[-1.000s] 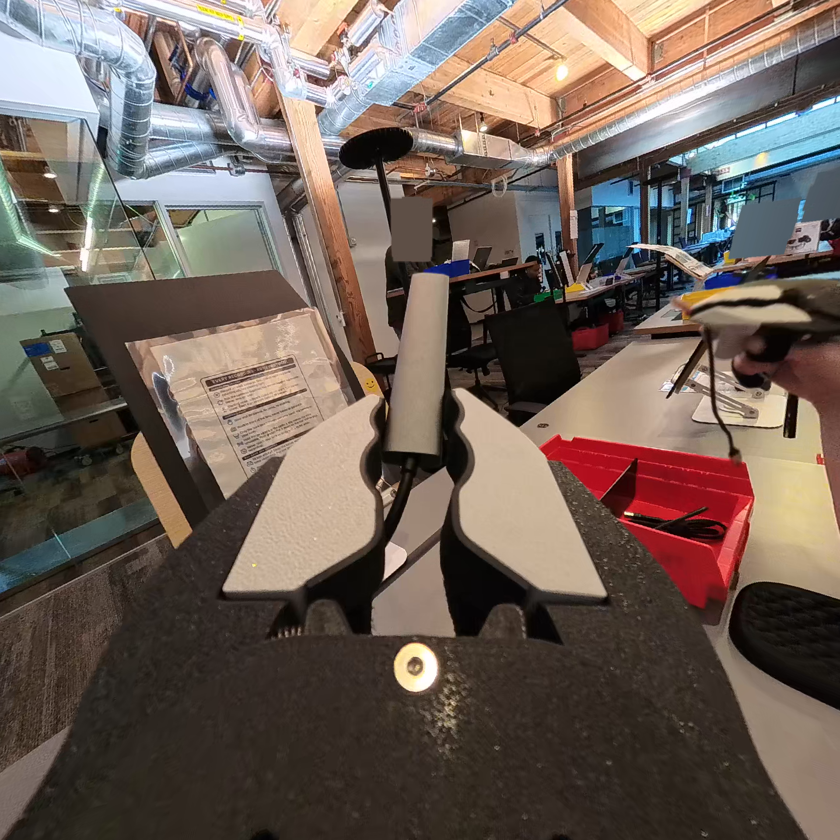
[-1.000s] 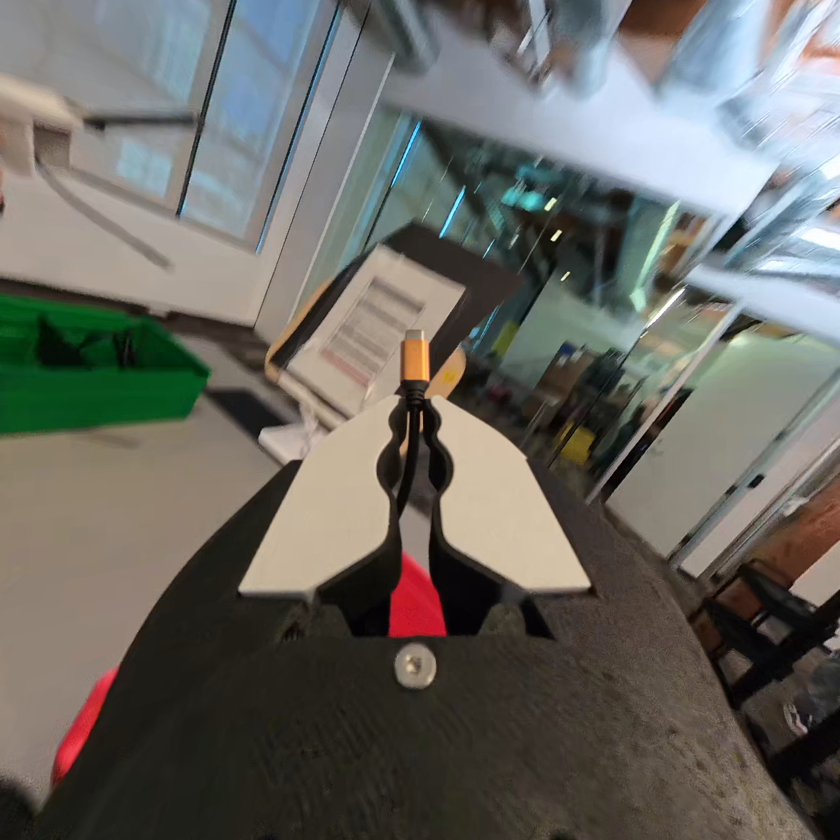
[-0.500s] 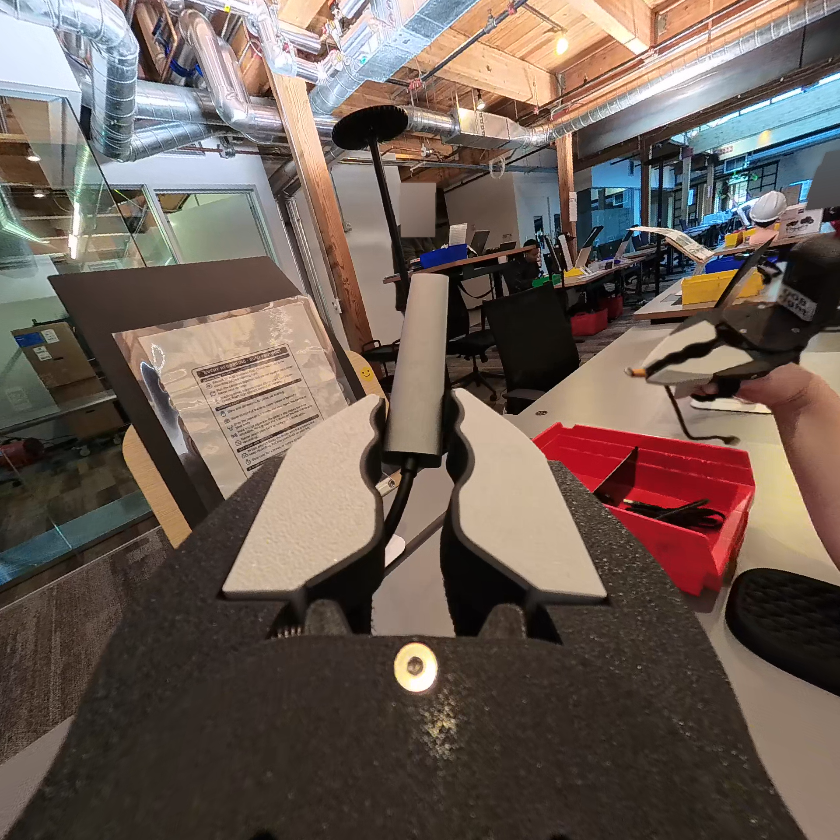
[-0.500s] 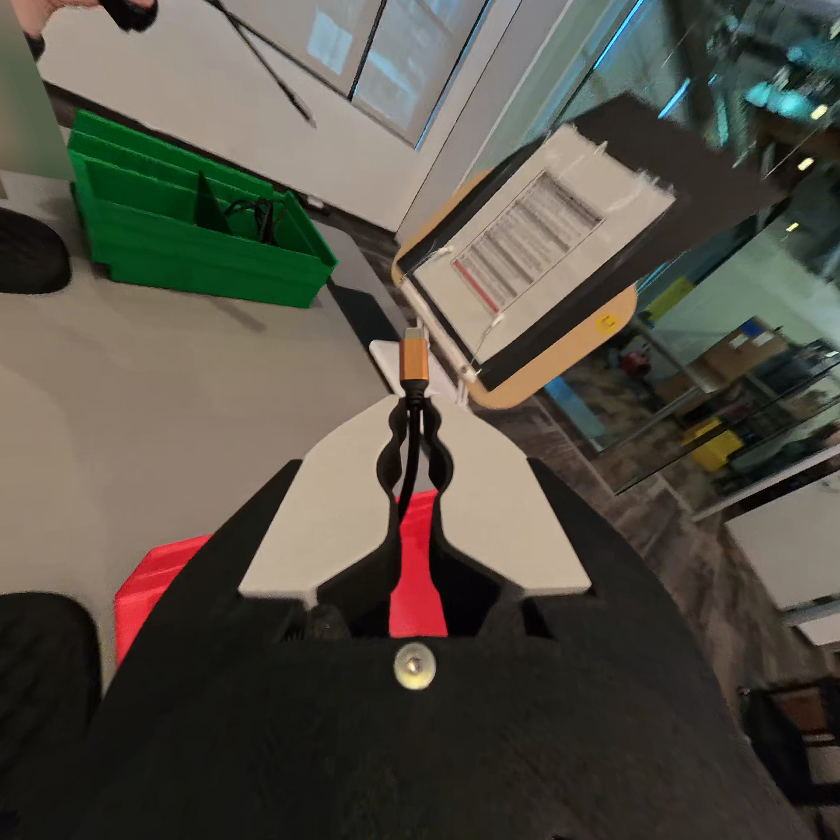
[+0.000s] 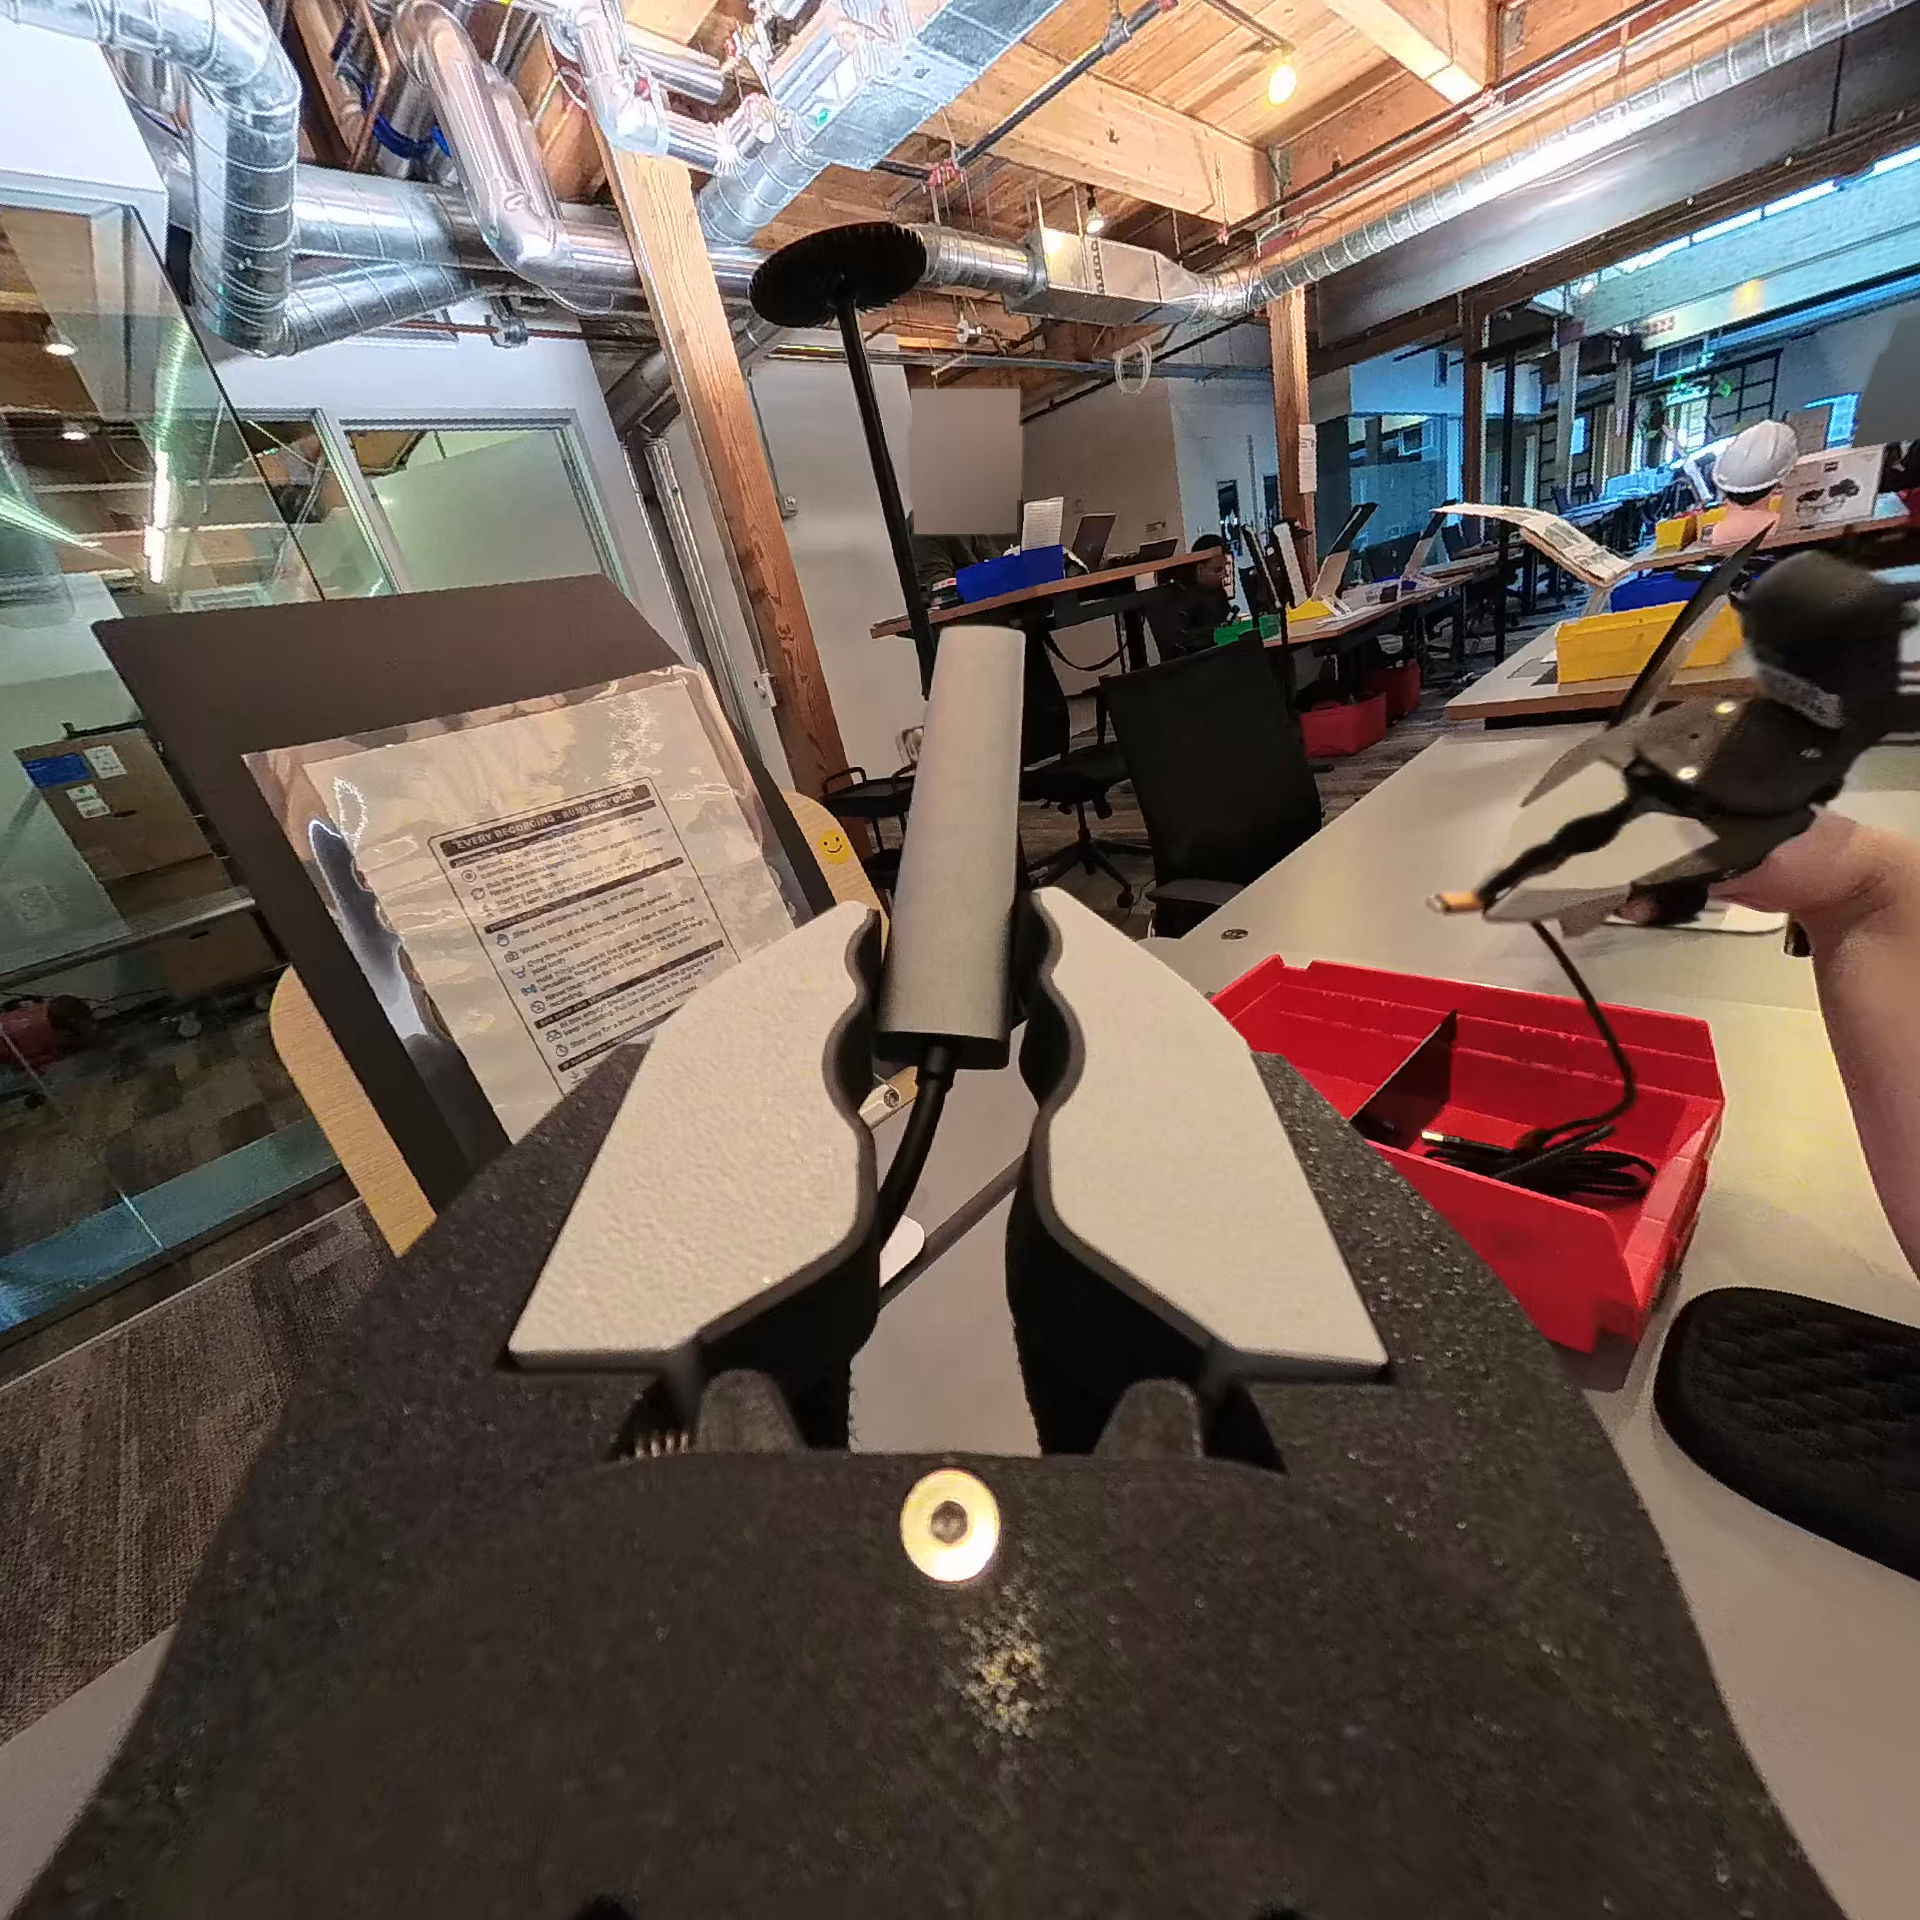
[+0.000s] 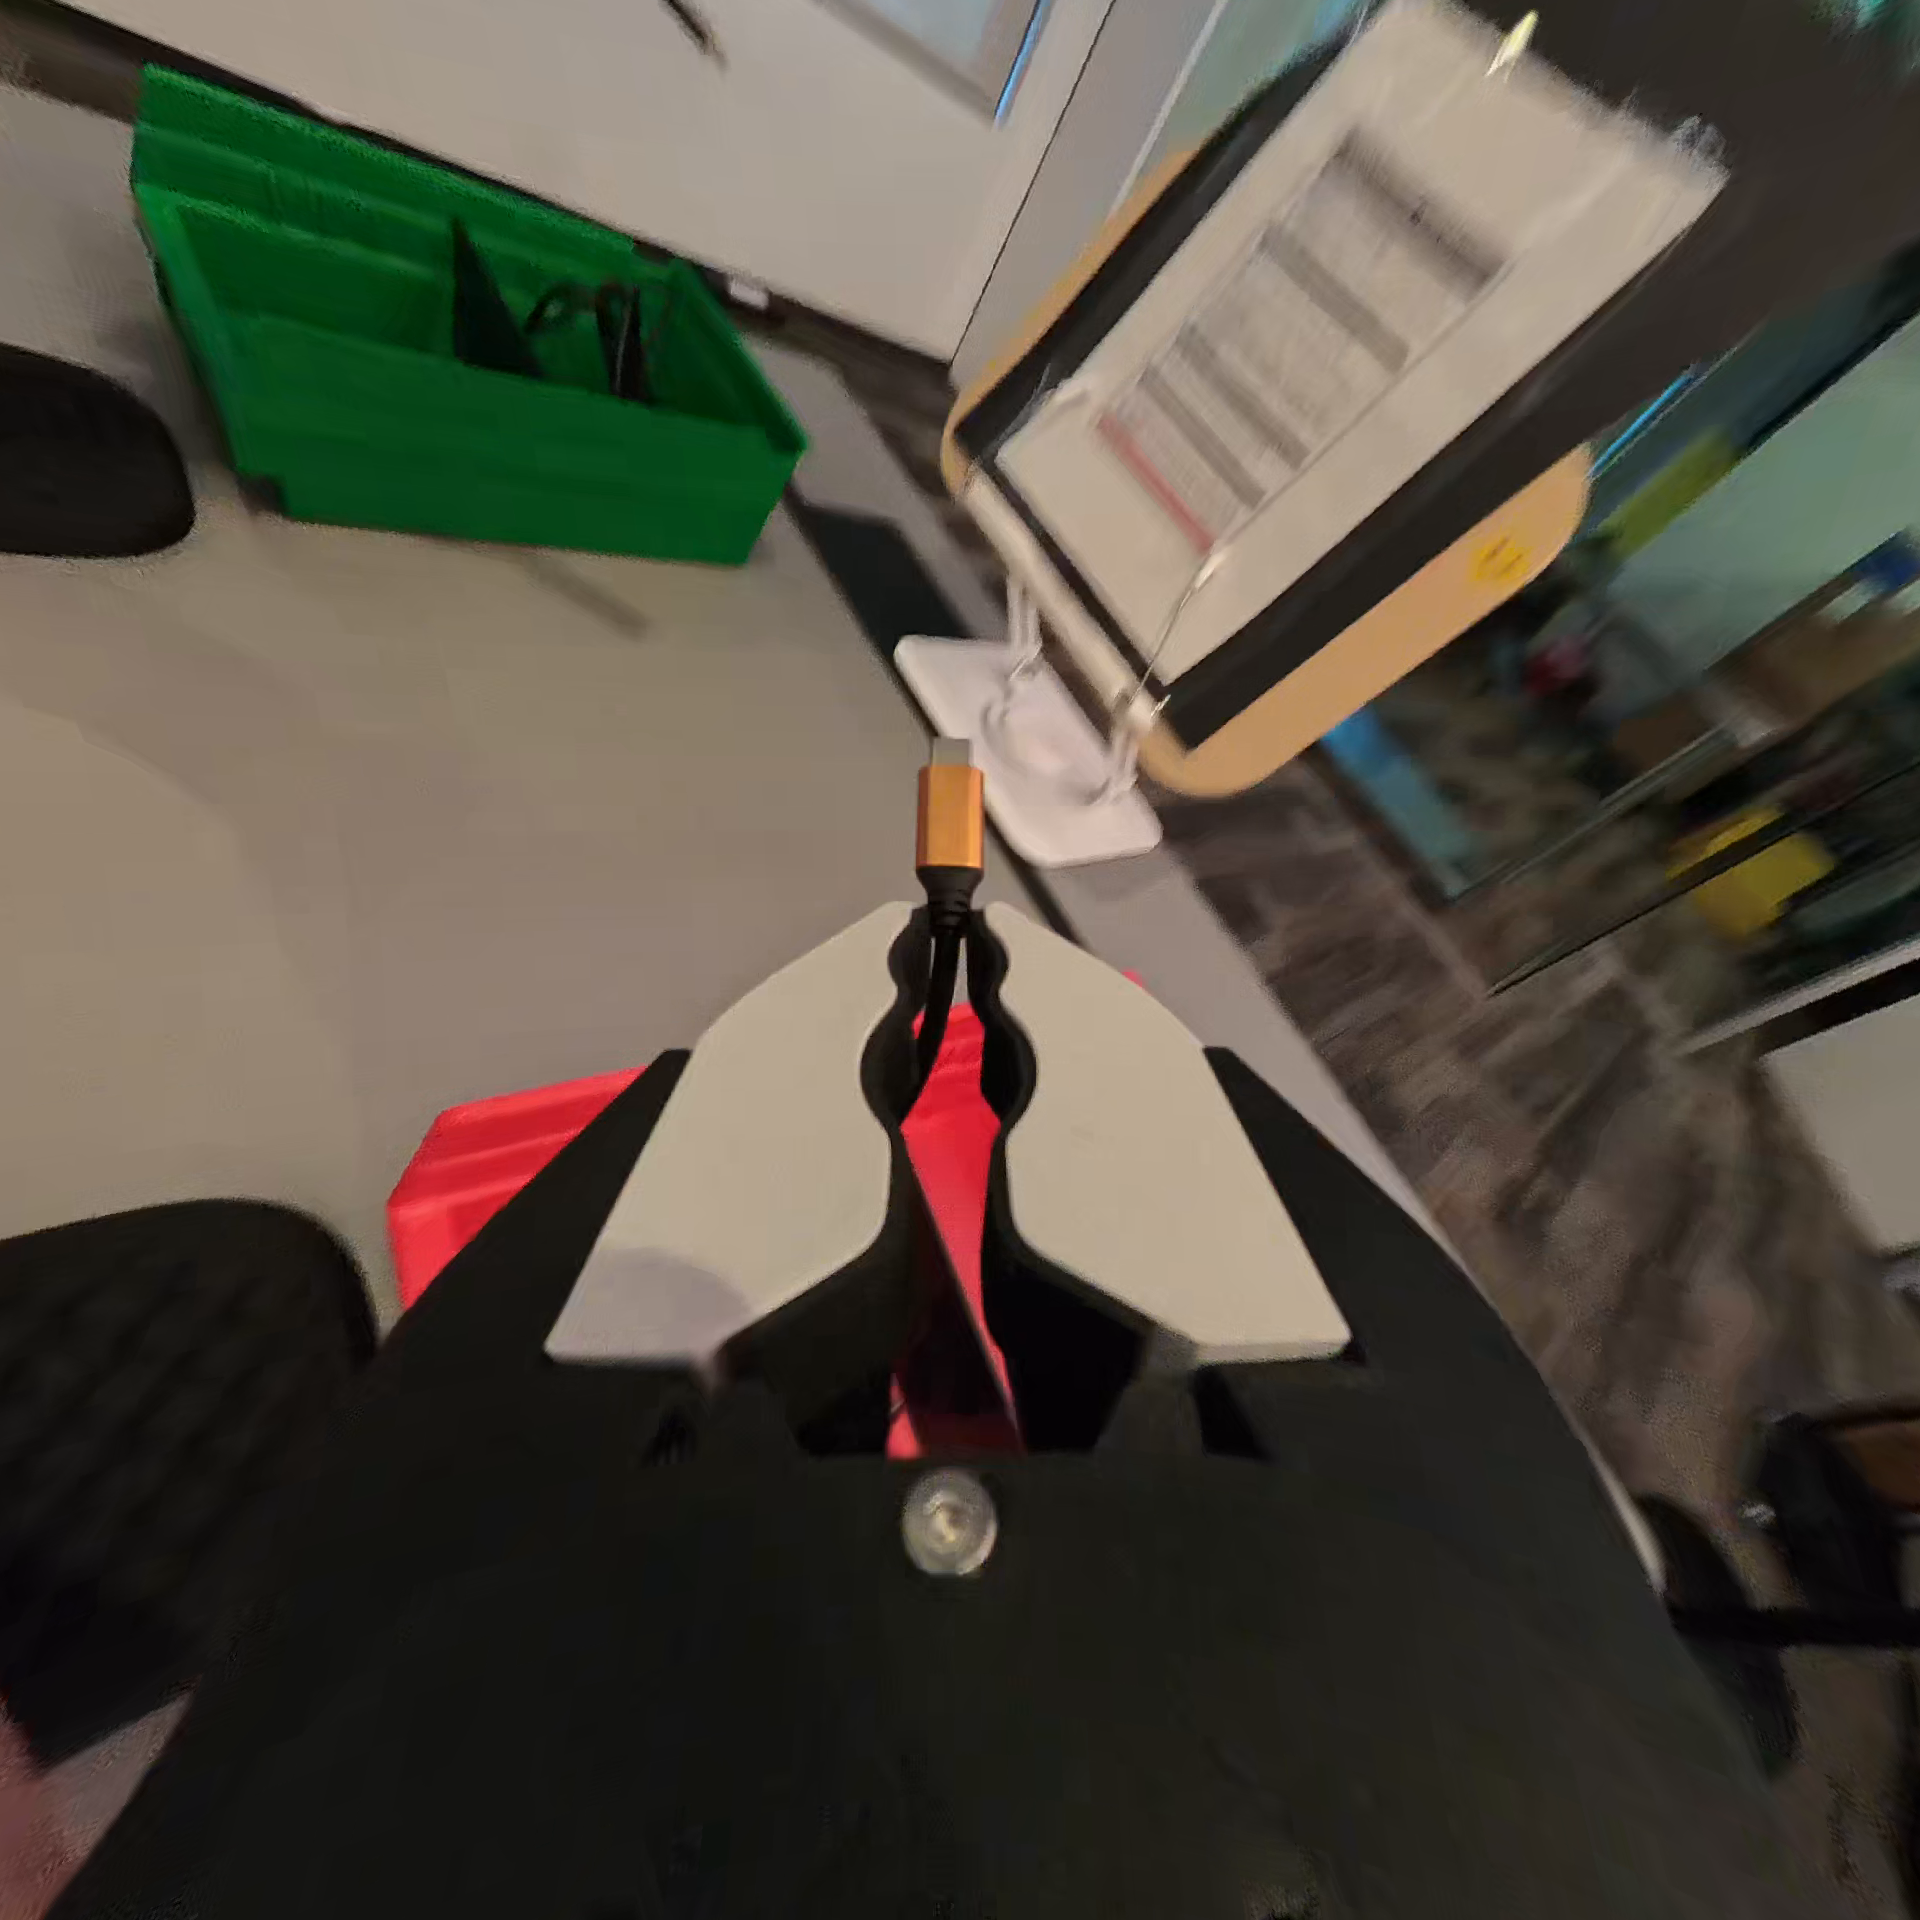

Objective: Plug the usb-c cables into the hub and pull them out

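A printed sheet (image 5: 561,914) in a shiny plastic sleeve stands on a black board at nine o'clock in the left wrist view. It carries a dark header bar and rows of small icons with lines of print. A yellow smiley sticker (image 5: 832,847) sits on the wooden panel behind it, at ten o'clock. Farther out at nine o'clock, behind glass, a cardboard box (image 5: 104,790) bears blue and white labels. At two o'clock, a white printed strip (image 5: 1797,691) wraps the body of the right gripper (image 5: 1496,894). In the right wrist view the sheet (image 6: 1320,343) lies at one o'clock, too blurred to read.
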### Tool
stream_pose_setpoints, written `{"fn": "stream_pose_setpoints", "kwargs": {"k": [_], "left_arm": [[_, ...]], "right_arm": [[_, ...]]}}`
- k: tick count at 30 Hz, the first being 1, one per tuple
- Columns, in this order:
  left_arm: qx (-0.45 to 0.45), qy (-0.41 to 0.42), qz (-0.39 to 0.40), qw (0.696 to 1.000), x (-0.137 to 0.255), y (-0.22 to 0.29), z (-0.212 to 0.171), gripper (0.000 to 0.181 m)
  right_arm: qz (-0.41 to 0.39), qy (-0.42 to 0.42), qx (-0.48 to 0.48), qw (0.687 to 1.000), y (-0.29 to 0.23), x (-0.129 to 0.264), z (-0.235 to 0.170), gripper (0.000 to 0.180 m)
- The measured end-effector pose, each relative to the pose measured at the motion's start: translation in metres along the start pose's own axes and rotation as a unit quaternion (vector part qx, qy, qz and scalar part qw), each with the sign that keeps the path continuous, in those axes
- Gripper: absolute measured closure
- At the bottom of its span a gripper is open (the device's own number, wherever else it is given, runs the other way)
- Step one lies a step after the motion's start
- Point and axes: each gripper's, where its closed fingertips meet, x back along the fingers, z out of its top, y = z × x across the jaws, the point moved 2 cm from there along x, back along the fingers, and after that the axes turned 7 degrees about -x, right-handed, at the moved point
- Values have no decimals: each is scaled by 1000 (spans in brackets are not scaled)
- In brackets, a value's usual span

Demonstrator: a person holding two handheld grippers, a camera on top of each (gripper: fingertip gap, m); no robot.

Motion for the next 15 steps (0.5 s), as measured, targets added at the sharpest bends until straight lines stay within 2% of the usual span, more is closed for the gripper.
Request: {"fn": "stream_pose_setpoints", "kwargs": {"k": [4, 6, 11, 13, 15], "left_arm": [[-1, -3, -3, 1000, -1, 2, -1, 157], [-1, -5, -5, 1000, -2, 2, -2, 157], [-1, -8, -7, 1000, -3, 4, -2, 158], [-2, -8, -7, 1000, -3, 4, -3, 158], [-1, -9, -7, 1000, -3, 4, -3, 158]], "right_arm": [[68, -105, -83, 989, -8, -20, -48, 172], [102, -172, -145, 969, -12, -28, -78, 172], [103, -334, -230, 908, -10, -45, -153, 171], [118, -333, -266, 897, -12, -52, -158, 170], [111, -310, -282, 901, -7, -57, -153, 158]]}}
